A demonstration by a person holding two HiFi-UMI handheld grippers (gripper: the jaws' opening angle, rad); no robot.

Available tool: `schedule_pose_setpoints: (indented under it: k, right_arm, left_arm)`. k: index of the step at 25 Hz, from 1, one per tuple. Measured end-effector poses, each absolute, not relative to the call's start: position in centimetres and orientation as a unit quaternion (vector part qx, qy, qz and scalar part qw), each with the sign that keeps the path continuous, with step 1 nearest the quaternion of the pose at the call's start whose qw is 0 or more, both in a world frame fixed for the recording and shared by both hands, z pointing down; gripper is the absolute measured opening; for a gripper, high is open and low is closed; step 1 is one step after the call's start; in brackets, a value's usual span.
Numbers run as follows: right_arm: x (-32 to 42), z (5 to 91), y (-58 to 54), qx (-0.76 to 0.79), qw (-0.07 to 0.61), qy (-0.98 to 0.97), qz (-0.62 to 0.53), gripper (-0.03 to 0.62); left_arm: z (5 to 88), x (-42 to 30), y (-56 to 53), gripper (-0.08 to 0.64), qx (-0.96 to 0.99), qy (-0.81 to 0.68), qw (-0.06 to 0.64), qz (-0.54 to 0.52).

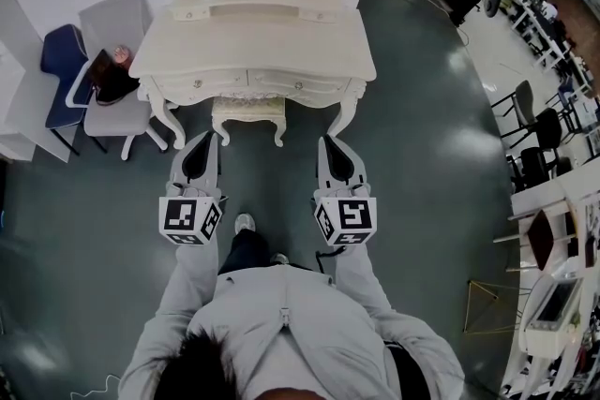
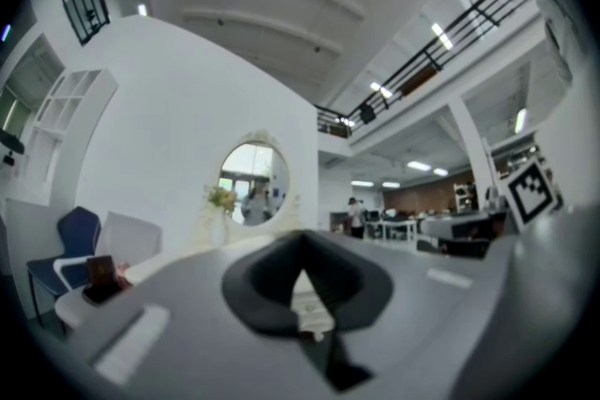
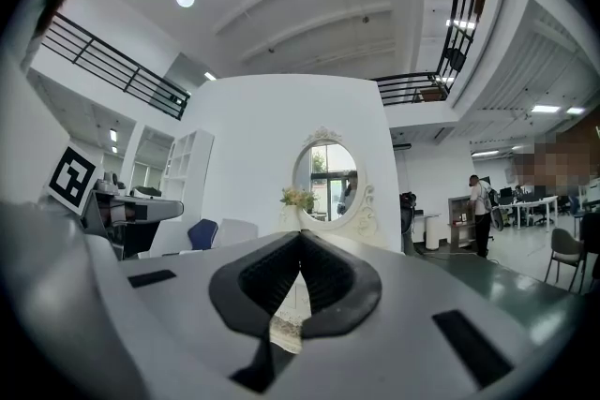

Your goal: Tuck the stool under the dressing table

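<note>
Noting the left hand-held gripper (image 1: 208, 138) and right hand-held gripper (image 1: 325, 140) both clenched and empty, near the stool (image 1: 248, 111) standing between the front legs of the dressing table (image 1: 253, 37), recommend pushing its seat edge evenly, straight inward, with both tips.

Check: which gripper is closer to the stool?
Left. Left gripper sits right beside the stool; right gripper stands clear of it, near a leg of the dressing table.
</note>
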State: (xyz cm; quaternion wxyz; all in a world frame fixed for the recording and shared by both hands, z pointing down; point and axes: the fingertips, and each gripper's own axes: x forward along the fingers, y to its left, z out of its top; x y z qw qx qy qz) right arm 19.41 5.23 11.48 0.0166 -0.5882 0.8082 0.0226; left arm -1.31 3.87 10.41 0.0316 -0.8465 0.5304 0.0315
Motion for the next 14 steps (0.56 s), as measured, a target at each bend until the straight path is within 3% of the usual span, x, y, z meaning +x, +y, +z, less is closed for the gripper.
schedule_pose_setpoints:
  k: [14]
  right_arm:
    - [18.96, 10.54, 4.85, -0.586, 0.025, 0.809, 0.035, 0.0]
  left_arm:
    - [9.88, -1.28, 3.91, 0.005, -0.844, 0.532, 0.045, 0.041]
